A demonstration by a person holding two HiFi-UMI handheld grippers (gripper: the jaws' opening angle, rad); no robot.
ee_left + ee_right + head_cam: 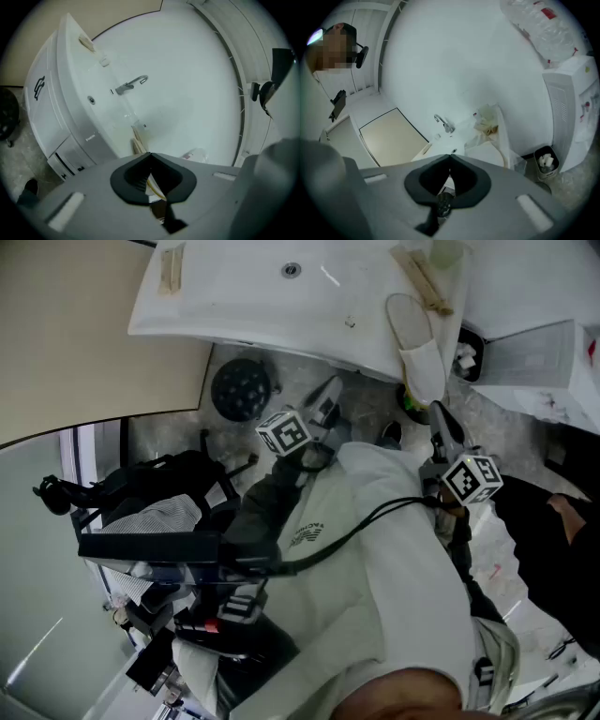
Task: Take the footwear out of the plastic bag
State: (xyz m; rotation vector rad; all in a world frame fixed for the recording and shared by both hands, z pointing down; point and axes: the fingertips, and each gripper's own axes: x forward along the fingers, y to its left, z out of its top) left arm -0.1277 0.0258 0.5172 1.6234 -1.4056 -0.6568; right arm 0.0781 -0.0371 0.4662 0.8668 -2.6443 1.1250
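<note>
A white slipper in a clear plastic bag lies at the right end of the white sink counter, its end hanging over the front edge. The right gripper view shows the slipper with crumpled bag plastic beyond it. My left gripper is below the counter edge, left of the slipper, shut and empty. My right gripper is just under the hanging end, also shut with nothing held. Each gripper view shows its jaws meeting at the tip: left gripper, right gripper.
A faucet stands over the basin, with its drain in the head view. Thin wooden packets lie behind the slipper. A small bin and a white cabinet stand right. A black round object sits on the floor.
</note>
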